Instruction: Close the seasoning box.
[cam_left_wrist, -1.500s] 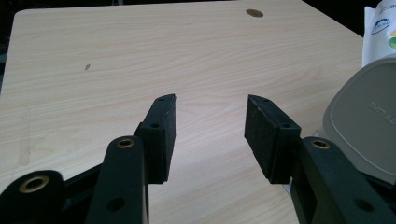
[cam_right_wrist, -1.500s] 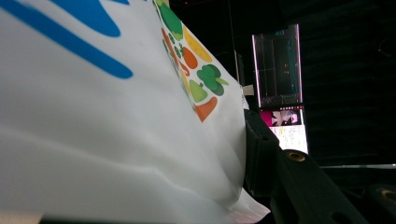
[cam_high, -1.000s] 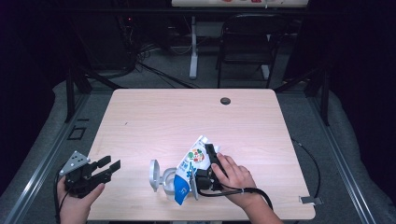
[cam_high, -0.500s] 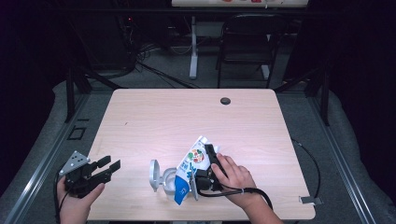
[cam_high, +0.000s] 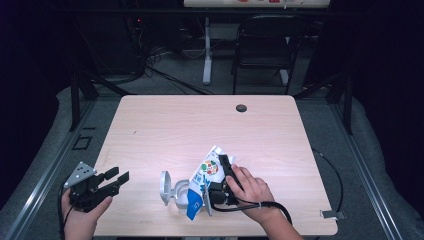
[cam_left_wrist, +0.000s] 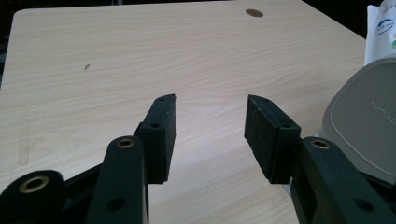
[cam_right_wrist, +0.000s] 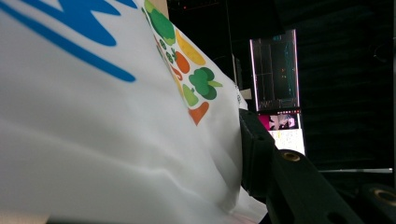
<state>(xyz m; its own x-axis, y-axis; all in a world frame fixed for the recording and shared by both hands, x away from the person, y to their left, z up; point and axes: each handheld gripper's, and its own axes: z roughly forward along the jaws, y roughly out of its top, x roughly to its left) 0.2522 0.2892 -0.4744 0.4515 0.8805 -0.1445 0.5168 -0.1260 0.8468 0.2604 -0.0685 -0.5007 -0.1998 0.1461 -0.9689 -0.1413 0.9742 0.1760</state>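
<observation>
2 grippers: left gripper (cam_high: 116, 181) open, empty; right gripper (cam_high: 220, 180) clamps vegetable-printed pouch (cam_high: 204, 181), writing unreadable.

No visible change since earlier frames.

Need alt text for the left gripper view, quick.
The left tongs stand open and empty over a bare light wooden table. A grey lid shows at the right edge, a white printed bag behind it.

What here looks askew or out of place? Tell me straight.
The white printed bag leans tilted over the open grey container instead of lying flat, clamped by the right gripper. The container's lid stands flipped up on edge. The left gripper sits open, apart from both. Nothing looks spilled or damaged.
</observation>
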